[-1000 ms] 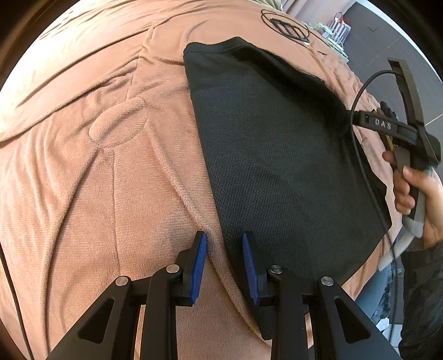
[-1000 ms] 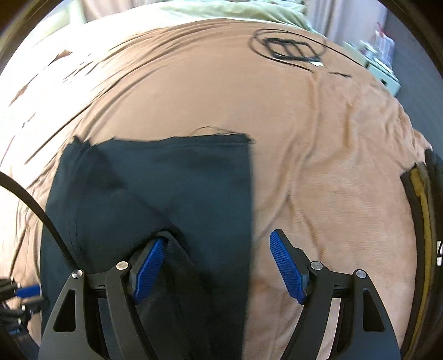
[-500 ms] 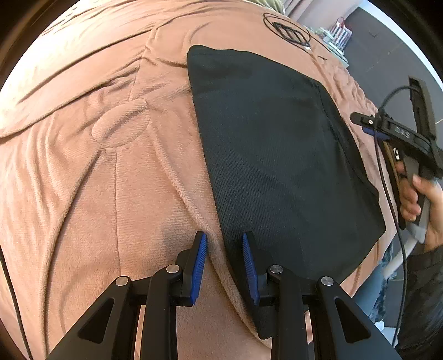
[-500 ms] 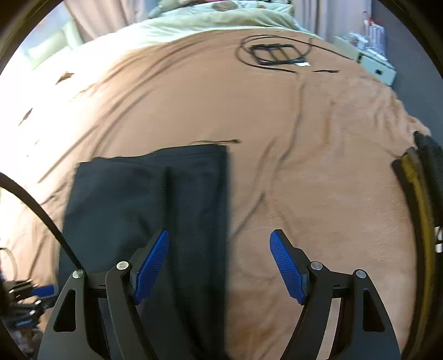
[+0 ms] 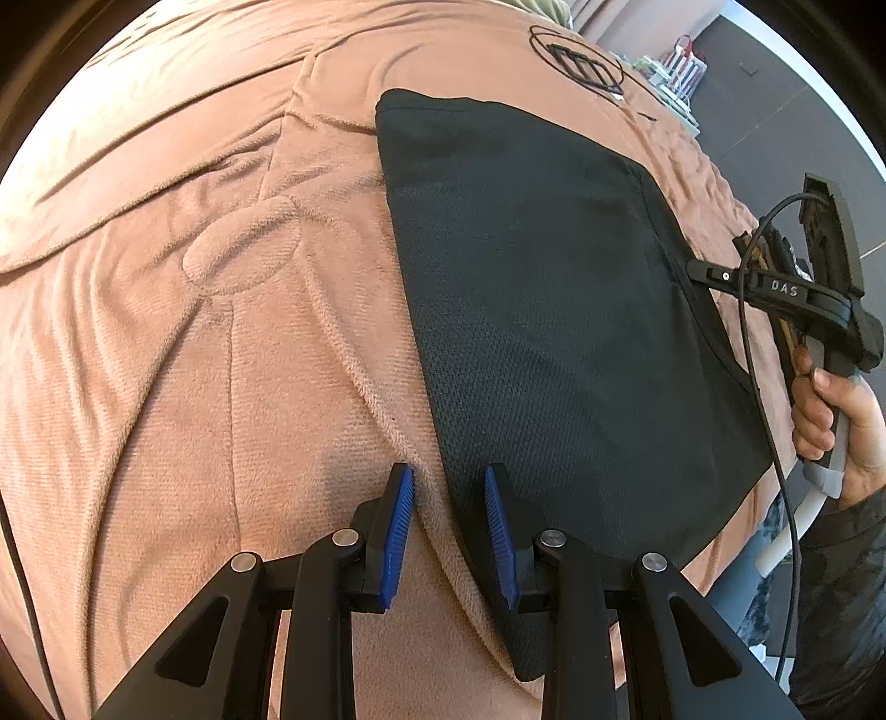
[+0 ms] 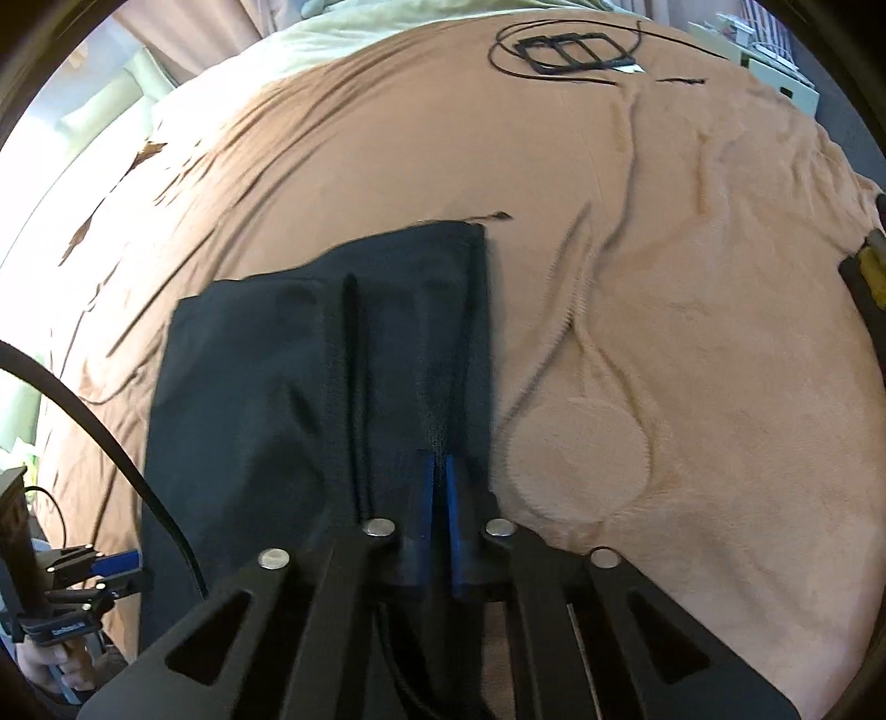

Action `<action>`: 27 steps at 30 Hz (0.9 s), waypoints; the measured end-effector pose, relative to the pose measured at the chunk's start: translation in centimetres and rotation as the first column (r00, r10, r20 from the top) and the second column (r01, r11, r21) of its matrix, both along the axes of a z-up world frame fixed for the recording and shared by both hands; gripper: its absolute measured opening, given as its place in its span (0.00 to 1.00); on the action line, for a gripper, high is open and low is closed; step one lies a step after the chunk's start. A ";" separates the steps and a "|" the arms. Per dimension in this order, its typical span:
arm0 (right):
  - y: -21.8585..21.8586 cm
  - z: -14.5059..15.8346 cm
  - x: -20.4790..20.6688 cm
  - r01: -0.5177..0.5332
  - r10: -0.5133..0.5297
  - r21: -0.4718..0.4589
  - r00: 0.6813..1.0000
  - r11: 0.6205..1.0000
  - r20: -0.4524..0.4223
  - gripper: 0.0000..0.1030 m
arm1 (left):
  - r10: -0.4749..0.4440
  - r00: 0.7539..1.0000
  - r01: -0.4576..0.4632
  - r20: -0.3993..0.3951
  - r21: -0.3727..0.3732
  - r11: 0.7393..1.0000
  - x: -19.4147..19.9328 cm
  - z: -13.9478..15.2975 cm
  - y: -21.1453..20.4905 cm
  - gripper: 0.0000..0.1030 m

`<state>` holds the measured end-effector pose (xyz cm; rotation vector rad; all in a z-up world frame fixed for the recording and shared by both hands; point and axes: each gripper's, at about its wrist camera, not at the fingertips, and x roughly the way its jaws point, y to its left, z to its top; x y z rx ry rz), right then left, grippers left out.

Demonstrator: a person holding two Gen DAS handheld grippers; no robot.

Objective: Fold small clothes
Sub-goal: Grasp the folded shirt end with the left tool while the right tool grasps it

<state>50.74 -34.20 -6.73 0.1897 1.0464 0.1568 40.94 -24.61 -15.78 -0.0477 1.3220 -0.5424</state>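
Note:
A dark folded garment [image 5: 554, 310] lies flat on a brown blanket [image 5: 194, 332]; it also shows in the right wrist view [image 6: 266, 376]. My left gripper [image 5: 448, 487] is slightly open, its jaws straddling the garment's near left edge without closing on it. My right gripper [image 6: 437, 471] has its blue pads together over the garment's near right part; whether cloth is pinched between them is unclear. The right gripper also shows in the left wrist view [image 5: 703, 271], held over the garment's right edge.
A black cable coil with a flat frame [image 6: 570, 50] lies far back on the blanket. A round patch [image 6: 581, 459] shows in the blanket beside the garment. The bed's edge and shelves [image 5: 675, 72] are to the right.
My right gripper went from wide open to shut and moved over the garment's right part. The raised fold has dropped flat. My left gripper has not moved.

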 end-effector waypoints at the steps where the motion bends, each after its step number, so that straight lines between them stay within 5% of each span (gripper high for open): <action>1: -0.1 0.0 -0.2 0.003 -0.003 0.002 1.000 1.000 0.003 0.00 | -0.001 1.000 0.001 0.001 0.002 1.000 0.0 0.0 -0.1 0.28; 11: 0.7 1.1 -2.2 -0.004 0.005 -0.035 1.000 0.999 0.011 0.01 | 0.003 1.000 -0.003 0.000 -0.007 1.000 0.3 0.6 -0.1 0.28; 13: 0.4 1.4 -2.4 -0.011 0.011 -0.015 1.000 1.000 0.016 0.14 | 0.023 1.000 -0.023 0.009 -0.017 1.000 0.7 1.1 0.3 0.28; 15: 0.1 1.6 -2.6 -0.021 0.020 0.018 1.000 1.000 0.020 0.59 | 0.040 0.999 -0.039 0.008 -0.026 0.999 1.2 1.5 0.7 0.38; 16: -0.2 1.9 -2.9 -0.014 0.013 0.023 0.999 1.000 0.043 0.61 | 0.049 0.999 -0.049 0.007 -0.035 0.998 1.4 1.6 0.9 0.41; 27: -3.6 -0.4 -2.4 -0.080 0.073 0.276 0.997 0.958 0.037 0.61 | 0.126 0.992 -0.126 -0.014 -0.129 0.984 5.7 1.1 1.2 0.45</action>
